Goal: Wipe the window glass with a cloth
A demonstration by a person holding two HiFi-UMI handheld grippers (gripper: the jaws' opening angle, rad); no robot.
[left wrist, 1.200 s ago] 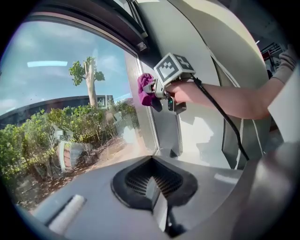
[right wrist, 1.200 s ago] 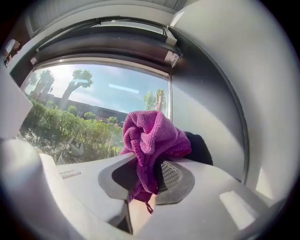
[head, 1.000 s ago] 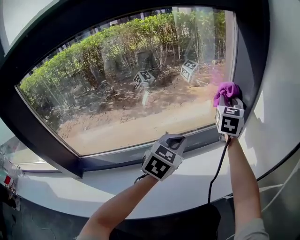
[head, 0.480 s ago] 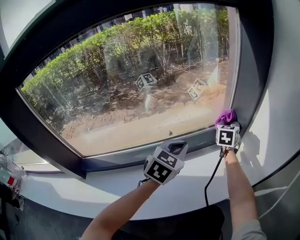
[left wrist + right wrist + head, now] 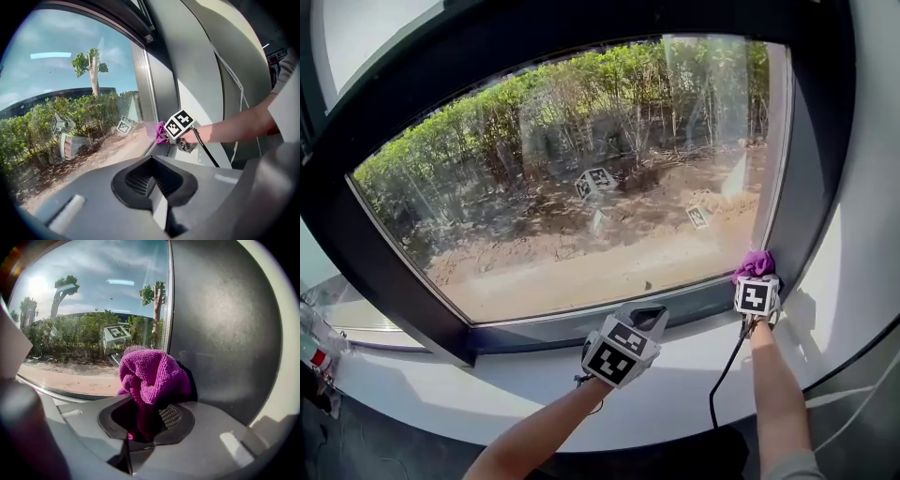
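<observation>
white and smooth, the curved sill (image 5: 469, 380) lies nearest you, with a black cable (image 5: 719, 373) hanging beside your right forearm. above the sill your left gripper (image 5: 643, 320) hovers with its jaws pressed together on nothing, well apart from the work. your right gripper (image 5: 145, 420) is clenched on the cloth (image 5: 152, 376), a purple, nubbly microfibre bunched into a soft lump that spills out past the jaws. that lump sits at the bottom right corner of the window glass (image 5: 581, 187), where the pane meets the dark matte frame (image 5: 811, 187). whether it presses on the glass or on the frame is hard to tell. you look to be at the low end of a wiping stroke. the next move likely calls for shifting the cloth leftward and sweeping it across the pane, keeping the wad pressed flat to that hard, slick surface. beyond the glass lie bare sandy ground (image 5: 581, 272) and a leafy green hedge (image 5: 534, 103).
</observation>
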